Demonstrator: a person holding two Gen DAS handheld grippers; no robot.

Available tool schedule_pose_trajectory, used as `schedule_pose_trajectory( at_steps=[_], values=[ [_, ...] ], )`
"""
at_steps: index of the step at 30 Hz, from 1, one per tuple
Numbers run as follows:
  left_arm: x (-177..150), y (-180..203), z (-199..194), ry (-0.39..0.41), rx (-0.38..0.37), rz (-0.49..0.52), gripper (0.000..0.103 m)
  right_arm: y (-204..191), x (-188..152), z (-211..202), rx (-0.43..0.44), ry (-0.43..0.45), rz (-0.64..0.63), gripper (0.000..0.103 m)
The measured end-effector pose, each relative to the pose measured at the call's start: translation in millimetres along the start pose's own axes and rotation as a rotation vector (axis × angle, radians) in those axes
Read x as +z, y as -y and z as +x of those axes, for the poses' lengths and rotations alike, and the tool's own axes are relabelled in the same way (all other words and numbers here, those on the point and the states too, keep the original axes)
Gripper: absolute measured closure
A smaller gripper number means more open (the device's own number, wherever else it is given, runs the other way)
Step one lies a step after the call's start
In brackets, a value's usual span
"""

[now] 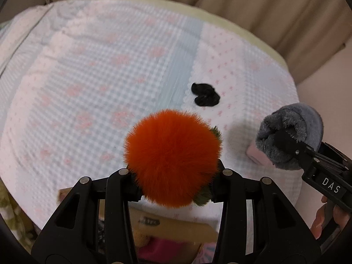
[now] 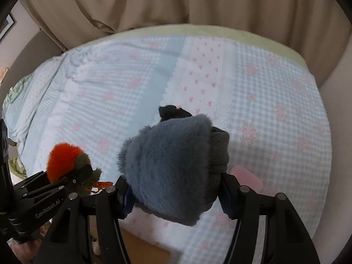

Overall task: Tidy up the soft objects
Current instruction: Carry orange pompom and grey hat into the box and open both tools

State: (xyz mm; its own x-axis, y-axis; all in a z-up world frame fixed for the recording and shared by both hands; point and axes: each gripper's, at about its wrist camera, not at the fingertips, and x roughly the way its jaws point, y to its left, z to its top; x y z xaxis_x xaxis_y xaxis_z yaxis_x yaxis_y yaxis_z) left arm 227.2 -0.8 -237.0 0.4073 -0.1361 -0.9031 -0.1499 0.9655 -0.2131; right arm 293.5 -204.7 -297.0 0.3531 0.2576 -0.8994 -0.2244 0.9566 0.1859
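Fluffy orange pom-pom (image 1: 171,160); seemingly fleecy slipper (image 2: 169,171)

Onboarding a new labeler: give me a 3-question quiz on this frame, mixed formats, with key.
1. True or false: the left gripper holds the orange pompom.
2. Multiple choice: the right gripper has its jaws shut on A) a pink block, B) the grey fuzzy slipper, C) nothing.
3. Fill in: the black fabric piece lies on the ____.

Key: 1 true; 2 B; 3 quilt.
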Motion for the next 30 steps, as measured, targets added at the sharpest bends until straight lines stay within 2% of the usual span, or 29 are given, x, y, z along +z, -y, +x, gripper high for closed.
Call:
schedule_pose_trajectory(
  at_steps=[4, 8, 16, 21, 30],
  values=[
    [-10, -2, -40, 0.039, -0.006, 0.044, 0.065, -15, -12, -37, -0.001, 0.03, -0.009, 0.045],
    [-28, -9, -71, 0.043, -0.011, 0.076, 0.065, -30, -31, -67, 0.0, 0.047, -0.002, 0.045],
    [-78, -30, -111, 0.016, -0.037, 0.131, 0.065, -63, -88, -99, 0.012, 0.004, 0.023, 0.045],
    [-109, -47, -117, -0.022, -0.052, 0.182, 0.065, -86, -127, -105, -0.002, -0.002, 0.047, 0.045],
    [-153, -83, -97, -0.128, -0.075, 0.271, 0.065, -125, -189, -91, -0.043, -0.065, 0.135, 0.045]
  ],
)
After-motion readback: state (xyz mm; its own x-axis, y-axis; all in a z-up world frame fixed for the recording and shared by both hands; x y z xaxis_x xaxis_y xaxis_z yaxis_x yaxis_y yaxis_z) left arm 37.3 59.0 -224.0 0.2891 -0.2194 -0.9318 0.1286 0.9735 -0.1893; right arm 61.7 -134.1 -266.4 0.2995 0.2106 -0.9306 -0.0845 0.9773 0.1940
